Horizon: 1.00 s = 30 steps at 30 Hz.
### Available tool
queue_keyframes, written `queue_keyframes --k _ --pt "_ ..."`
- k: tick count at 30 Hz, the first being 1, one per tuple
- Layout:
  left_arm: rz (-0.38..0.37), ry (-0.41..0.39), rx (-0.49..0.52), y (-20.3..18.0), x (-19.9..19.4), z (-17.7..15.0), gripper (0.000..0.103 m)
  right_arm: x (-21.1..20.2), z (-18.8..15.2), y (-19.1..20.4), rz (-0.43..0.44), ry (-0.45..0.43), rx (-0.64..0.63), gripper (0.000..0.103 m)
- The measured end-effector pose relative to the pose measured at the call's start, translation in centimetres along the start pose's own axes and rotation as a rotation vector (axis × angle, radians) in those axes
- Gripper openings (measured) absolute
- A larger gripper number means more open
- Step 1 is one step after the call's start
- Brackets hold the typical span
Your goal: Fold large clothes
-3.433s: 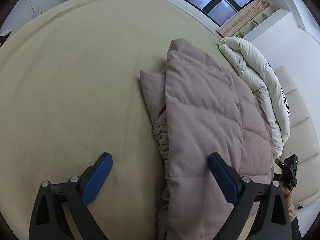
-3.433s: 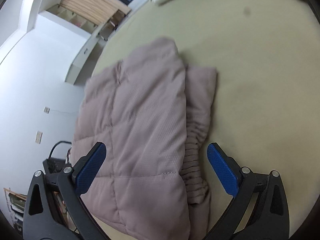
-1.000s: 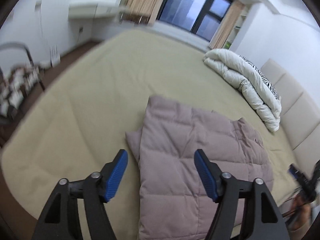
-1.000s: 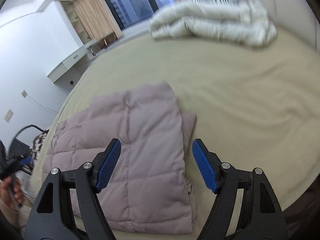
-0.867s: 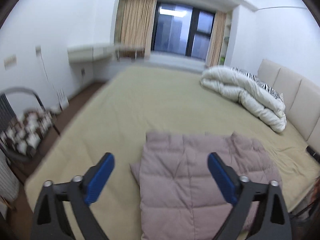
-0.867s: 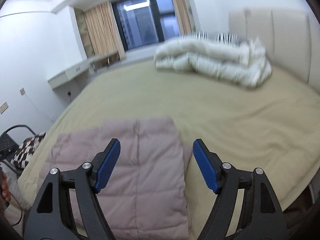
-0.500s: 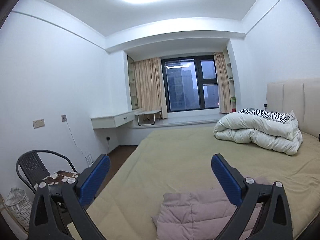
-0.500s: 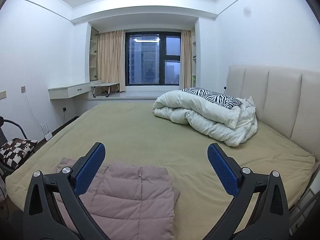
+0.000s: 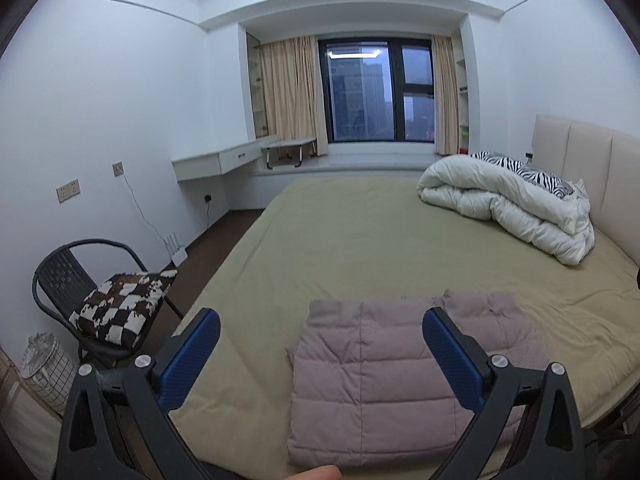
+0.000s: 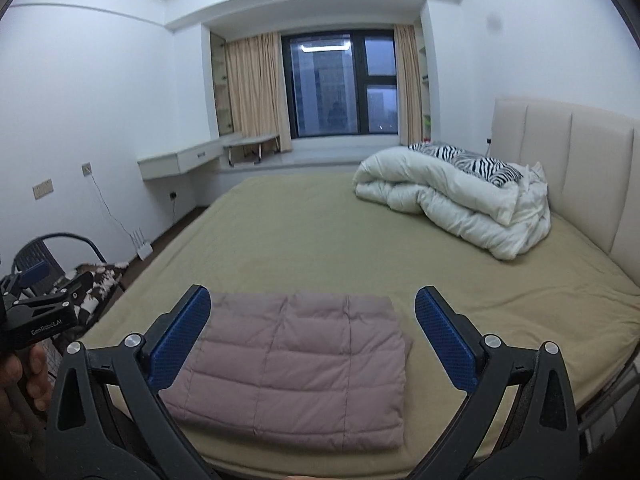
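A mauve quilted puffer jacket (image 9: 372, 384) lies folded into a flat rectangle on the olive bed sheet (image 9: 360, 240), near the bed's front edge. It also shows in the right wrist view (image 10: 292, 356). My left gripper (image 9: 320, 356) is open and empty, held up and back from the jacket. My right gripper (image 10: 312, 336) is open and empty, also held back above the bed's front edge. The left gripper's body shows at the left edge of the right wrist view (image 10: 40, 312).
A bunched white duvet (image 9: 508, 204) with a zebra-print pillow (image 9: 532, 172) lies at the bed's far right by the beige headboard (image 9: 592, 168). A black chair with a checked cushion (image 9: 116, 308) and a wire basket (image 9: 44, 376) stand left of the bed. A window (image 9: 376, 92) is at the back.
Both grippers have pulled up and back from close over the jacket, so the views now look level across the whole room. The jacket stays folded on the bed.
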<state>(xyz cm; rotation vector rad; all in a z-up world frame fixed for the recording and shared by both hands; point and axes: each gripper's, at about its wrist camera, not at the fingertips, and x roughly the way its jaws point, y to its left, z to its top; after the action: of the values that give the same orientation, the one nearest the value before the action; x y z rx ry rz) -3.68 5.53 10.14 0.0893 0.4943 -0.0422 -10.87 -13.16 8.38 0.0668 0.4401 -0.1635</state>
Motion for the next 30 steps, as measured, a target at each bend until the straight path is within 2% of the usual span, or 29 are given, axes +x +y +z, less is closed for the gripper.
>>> queue_keyframes --k 3,8,12,19,30 --pt "0.016 0.094 -0.004 -0.1 1.6 -2.2 0.103 2.5 -2.4 0.7 -0.051 0.105 0.024 0.103" --pt "-0.022 0.244 -0.030 -0.5 3.8 -5.1 0.103 7.1 -6.1 0.8 -0.103 0.275 0.041 0.103" --pt "0.000 0.257 0.011 -1.1 4.0 -6.0 0.103 9.7 -7.7 0.9 -0.101 0.350 0.040 0.103" --pt "-0.016 0.296 0.025 -1.5 4.6 -6.6 0.103 13.3 -9.6 1.5 -0.075 0.441 0.015 0.103" --pt "-0.022 0.326 0.018 -1.6 5.1 -7.4 0.103 14.5 -10.6 2.2 -0.073 0.491 0.007 0.103"
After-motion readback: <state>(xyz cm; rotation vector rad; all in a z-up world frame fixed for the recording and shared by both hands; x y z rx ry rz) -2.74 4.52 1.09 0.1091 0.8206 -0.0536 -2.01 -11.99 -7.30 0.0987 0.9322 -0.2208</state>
